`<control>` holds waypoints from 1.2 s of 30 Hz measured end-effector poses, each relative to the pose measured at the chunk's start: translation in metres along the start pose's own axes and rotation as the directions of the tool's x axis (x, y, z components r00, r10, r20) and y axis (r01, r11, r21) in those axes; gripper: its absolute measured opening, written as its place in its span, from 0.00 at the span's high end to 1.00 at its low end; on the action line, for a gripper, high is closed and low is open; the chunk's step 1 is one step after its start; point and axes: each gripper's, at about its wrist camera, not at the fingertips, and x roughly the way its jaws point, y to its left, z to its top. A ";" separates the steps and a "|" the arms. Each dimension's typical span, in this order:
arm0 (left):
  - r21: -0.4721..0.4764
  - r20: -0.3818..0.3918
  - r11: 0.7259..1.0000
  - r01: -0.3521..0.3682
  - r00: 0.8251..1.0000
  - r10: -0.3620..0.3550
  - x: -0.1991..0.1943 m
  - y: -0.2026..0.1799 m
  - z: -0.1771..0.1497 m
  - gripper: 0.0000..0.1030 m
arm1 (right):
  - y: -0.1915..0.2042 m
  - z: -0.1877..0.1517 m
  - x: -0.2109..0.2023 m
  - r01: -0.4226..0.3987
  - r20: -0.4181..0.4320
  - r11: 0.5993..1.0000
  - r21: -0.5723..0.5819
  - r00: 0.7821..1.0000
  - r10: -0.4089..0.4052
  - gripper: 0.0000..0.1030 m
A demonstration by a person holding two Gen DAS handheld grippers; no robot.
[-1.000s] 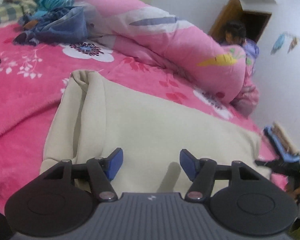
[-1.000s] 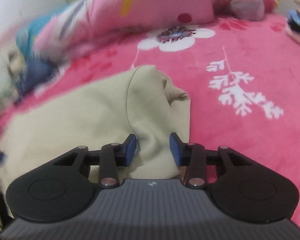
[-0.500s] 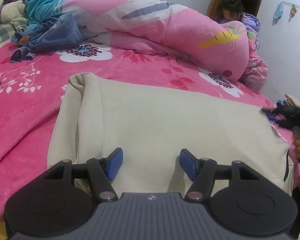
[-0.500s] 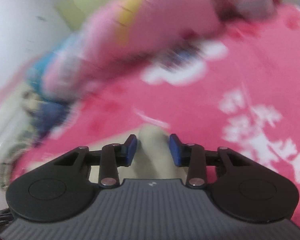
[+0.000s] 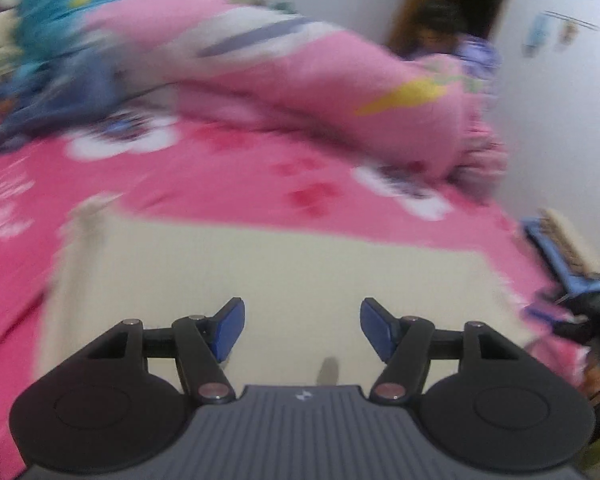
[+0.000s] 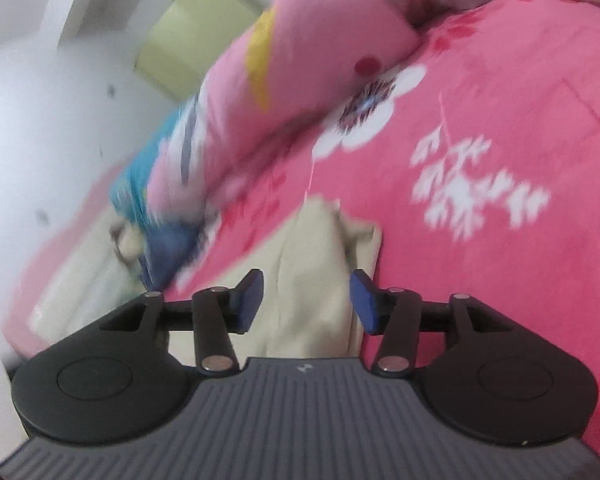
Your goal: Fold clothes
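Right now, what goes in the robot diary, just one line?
task: fold clothes | left gripper: open over cream garment | right gripper: open, folded cream edge between fingers | surface: pink floral blanket

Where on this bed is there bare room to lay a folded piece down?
Bare pink blanket lies right of the cream garment, by the white branch print. The far side is crowded: rolled quilt, blue clothes.

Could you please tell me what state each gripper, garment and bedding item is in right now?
left gripper: open, over the cloth.
right gripper: open, straddling a raised fold.
cream garment: spread flat, side folded in.
pink quilt: bunched up.
blue clothes: crumpled.
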 end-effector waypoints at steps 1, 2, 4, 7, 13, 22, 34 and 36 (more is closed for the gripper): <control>0.029 -0.010 0.998 0.047 0.999 -0.047 0.011 -0.013 0.006 0.36 | 0.004 -0.006 0.004 0.017 -0.014 0.999 -0.033 1.000 -0.017 0.52; 0.059 -0.026 0.994 0.087 0.996 -0.086 0.021 -0.026 0.011 0.36 | 0.005 -0.011 0.007 0.036 -0.021 0.997 -0.067 0.999 -0.038 0.52; 0.126 -0.068 0.981 0.145 0.988 -0.137 0.043 -0.051 0.015 0.36 | 0.009 -0.020 0.012 0.061 -0.018 0.989 -0.131 0.998 -0.064 0.52; 0.207 -0.139 0.959 0.195 0.976 -0.169 0.073 -0.083 0.010 0.36 | 0.010 -0.022 0.013 0.042 -0.008 0.983 -0.176 0.999 -0.044 0.62; 0.247 -0.227 0.948 0.203 0.963 -0.147 0.104 -0.105 -0.009 0.36 | 0.001 -0.019 -0.001 -0.081 -0.007 0.992 -0.099 0.997 0.081 0.94; 0.206 -0.255 0.960 0.188 0.958 -0.133 0.110 -0.107 0.002 0.36 | -0.014 -0.039 0.001 -0.019 -0.037 0.999 -0.035 0.999 0.018 0.95; 0.338 -0.284 0.921 0.196 0.954 -0.099 0.123 -0.135 -0.014 0.35 | -0.041 -0.029 -0.048 0.022 0.123 0.997 0.072 0.992 -0.030 0.82; 0.325 -0.269 0.925 0.196 0.957 -0.108 0.114 -0.133 -0.014 0.35 | -0.039 -0.024 -0.061 0.079 0.178 0.994 0.074 0.980 -0.091 0.81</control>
